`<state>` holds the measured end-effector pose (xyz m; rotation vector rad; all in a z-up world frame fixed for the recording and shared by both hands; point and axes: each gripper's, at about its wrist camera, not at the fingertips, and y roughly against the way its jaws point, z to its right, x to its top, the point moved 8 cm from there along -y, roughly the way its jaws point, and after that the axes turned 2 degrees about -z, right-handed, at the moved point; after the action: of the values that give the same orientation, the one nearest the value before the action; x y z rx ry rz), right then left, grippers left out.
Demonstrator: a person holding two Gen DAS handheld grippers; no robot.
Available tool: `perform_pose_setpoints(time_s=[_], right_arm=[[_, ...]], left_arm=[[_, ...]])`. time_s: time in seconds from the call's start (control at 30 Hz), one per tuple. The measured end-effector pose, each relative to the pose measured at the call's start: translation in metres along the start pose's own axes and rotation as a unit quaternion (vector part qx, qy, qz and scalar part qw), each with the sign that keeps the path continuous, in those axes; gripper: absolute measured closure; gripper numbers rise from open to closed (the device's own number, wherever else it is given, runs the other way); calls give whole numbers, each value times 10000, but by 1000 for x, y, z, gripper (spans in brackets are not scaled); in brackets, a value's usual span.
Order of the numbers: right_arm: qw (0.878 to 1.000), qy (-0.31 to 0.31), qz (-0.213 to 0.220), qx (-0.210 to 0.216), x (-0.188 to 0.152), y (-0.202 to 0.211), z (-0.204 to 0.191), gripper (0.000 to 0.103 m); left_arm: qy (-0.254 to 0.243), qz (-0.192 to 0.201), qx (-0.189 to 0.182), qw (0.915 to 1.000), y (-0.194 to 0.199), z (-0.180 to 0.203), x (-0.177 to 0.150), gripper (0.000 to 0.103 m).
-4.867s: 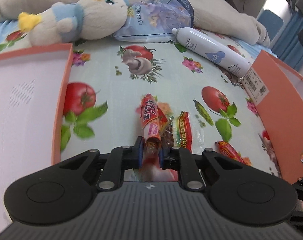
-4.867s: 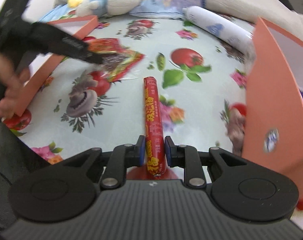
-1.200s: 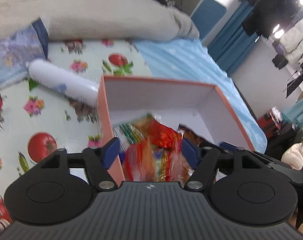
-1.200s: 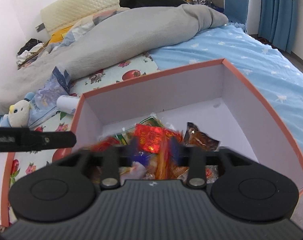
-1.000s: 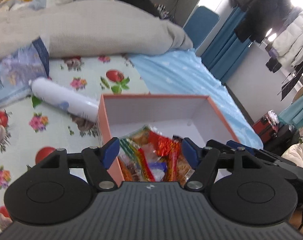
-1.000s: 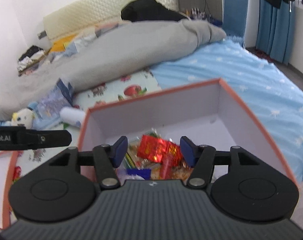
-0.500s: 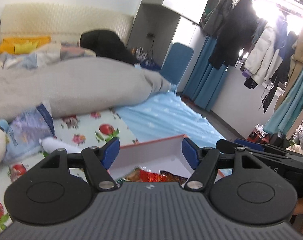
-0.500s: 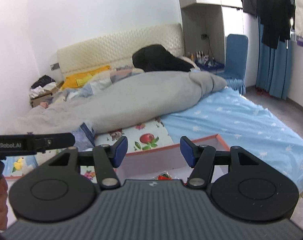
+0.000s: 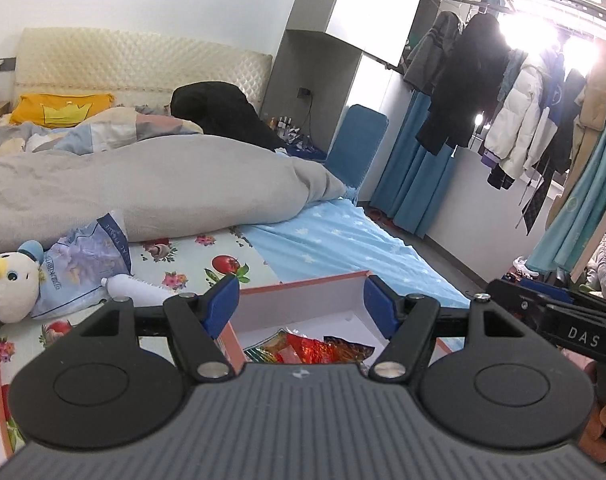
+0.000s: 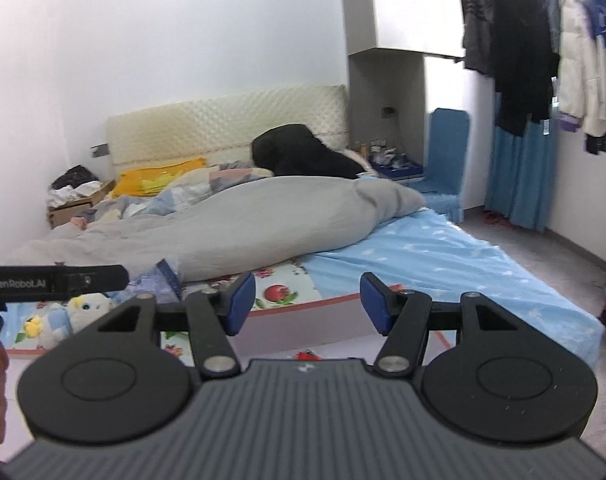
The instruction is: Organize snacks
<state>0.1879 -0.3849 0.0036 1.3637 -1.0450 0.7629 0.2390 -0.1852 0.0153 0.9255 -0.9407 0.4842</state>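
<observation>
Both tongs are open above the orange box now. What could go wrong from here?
The orange box sits close to where the patterned mat meets the blue sheet, so a nudge from the left tongs or right tongs might shift it on the soft bedding. The snack packets are mostly hidden behind the tongs' bodies, so a blind descent could crush them. The white bottle lies loose beside the box and could roll.

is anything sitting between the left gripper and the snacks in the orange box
Nothing visible does. The left gripper hangs open and empty above the orange box, and the snacks lie in the box's open top just below its fingers. The right gripper is off to the side, also open.
</observation>
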Motion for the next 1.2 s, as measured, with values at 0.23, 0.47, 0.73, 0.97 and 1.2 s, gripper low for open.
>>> perform_pose_setpoints(time_s=[0.23,0.47,0.73,0.97,1.2], right_arm=[[9997,-251,-53,-35,-27,30,1,43],[9995,-241,-154,-140,-46,47,0,43],[9977,-382,-550,-101,-76,39,2,43],[9967,-448,-654,-156,-88,34,5,43],[9963,-433,-735,-128,-95,32,4,43]], left_arm=[[-48,-58,68,9999,18,6,-24,30],[-25,-121,104,9999,28,4,-42,30],[-20,-322,214,9992,30,-1,-70,30],[-47,-511,280,9983,23,-6,-88,30],[-63,-578,269,9979,18,-5,-91,30]])
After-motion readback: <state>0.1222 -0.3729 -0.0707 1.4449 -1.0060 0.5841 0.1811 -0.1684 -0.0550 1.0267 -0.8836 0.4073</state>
